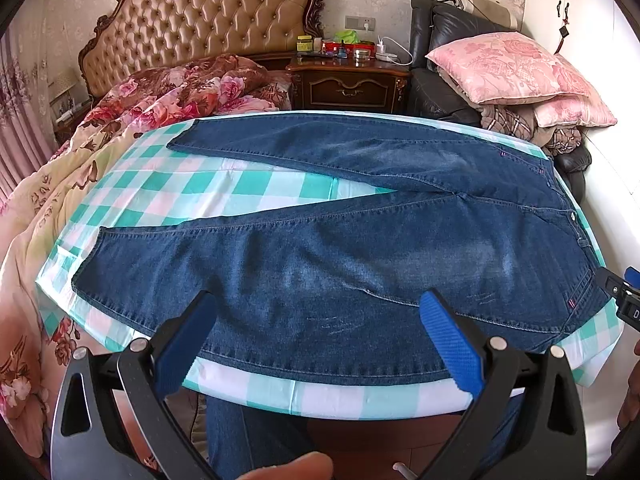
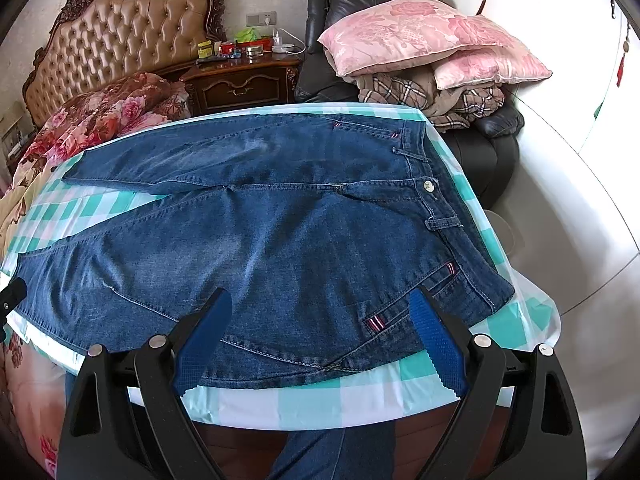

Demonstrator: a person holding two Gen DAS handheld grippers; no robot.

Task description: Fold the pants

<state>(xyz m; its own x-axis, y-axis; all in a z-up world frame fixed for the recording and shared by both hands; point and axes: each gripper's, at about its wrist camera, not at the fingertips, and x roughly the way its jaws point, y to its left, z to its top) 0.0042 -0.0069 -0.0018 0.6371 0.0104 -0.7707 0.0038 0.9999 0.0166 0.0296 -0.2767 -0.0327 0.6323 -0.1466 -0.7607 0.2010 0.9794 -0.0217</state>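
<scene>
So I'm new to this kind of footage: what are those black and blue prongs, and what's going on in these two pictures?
The prongs are two hand-held grasping tools, one in each of a person's hands. Each carries a camera looking along its fingers, so one picture comes from the left tool and the other from the right tool. Both are open and hold nothing. Blue jeans lie flat, legs spread apart, on a table with a green checked cloth, waistband towards the right. The left tool is near the leg, the right tool near the hip. Behind is a bed.
</scene>
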